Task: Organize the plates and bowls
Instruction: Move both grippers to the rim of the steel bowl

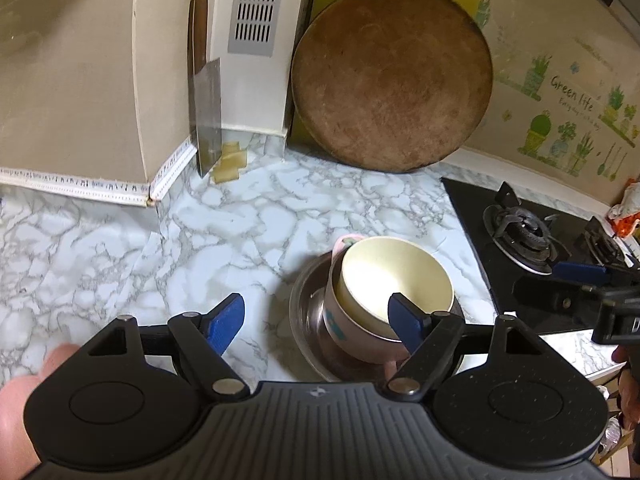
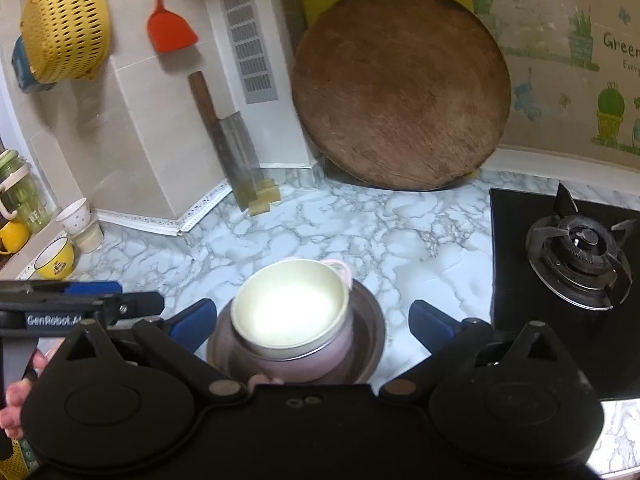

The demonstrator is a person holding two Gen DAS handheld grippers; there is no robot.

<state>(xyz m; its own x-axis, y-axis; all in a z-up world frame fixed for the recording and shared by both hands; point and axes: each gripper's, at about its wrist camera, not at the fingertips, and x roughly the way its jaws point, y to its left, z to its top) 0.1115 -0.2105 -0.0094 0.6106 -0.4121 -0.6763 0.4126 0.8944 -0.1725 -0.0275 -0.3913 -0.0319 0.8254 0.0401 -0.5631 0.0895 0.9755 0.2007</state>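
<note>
Bowls sit nested near the front of the marble-patterned bench: a cream bowl rests tilted inside a pink bowl with a small handle, and both stand in a shallow steel plate. The left gripper hovers low over the bench with its blue fingers spread wide, holding nothing; its right finger overlaps the near rim of the cream bowl in the picture, though contact cannot be told, and its left finger lies over bare bench. The right gripper points at the same stack from above, jaws wide apart, one finger on either side of the steel plate and clear of it. In its view the cream bowl leans toward the camera inside the pink bowl. A round wooden chopping board leans against the back wall, a cleaver stands in the corner, and a gas hob lies to the right.
</note>
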